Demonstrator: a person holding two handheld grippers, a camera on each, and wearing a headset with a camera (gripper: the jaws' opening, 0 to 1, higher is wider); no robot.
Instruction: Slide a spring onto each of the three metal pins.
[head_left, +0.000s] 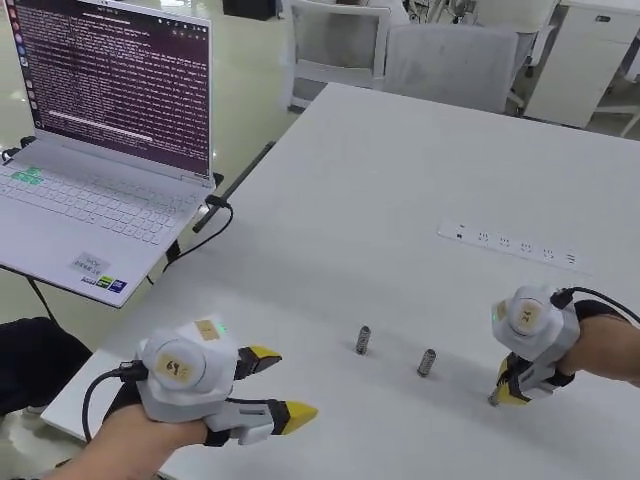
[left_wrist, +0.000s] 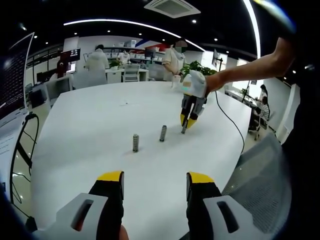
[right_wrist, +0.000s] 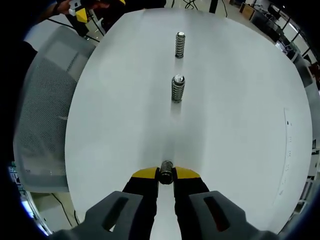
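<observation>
First spring (head_left: 363, 340), second spring (head_left: 427, 362) upright on table (head_left: 400, 180), apparently fitted. Right gripper (right_wrist: 166, 176) clenched on third spring (right_wrist: 166, 170): final fitting, likely. Left gripper (left_wrist: 156, 178) jaws apart, idle. Next: seat, release gently.

A white table (head_left: 400, 180) fills most of the head view. A white power strip (head_left: 512, 246) lies flat on it toward the right side. An open laptop (head_left: 110, 150) stands just off the table's left edge, its screen full of light terminal text on a dark ground, with stickers on its palm rest. A black cable (head_left: 200, 235) runs down beside the laptop's right corner. A grey chair (head_left: 450, 65) and a white chair (head_left: 335, 45) stand at the far edge, with a white cabinet (head_left: 580, 60) near them.

In the left gripper view a ceiling air vent (left_wrist: 172, 7) hangs overhead, and a person in white (left_wrist: 97, 60) and a green plant (left_wrist: 197, 69) are at the back. A grey mesh chair (left_wrist: 260, 170) sits close on the right.
</observation>
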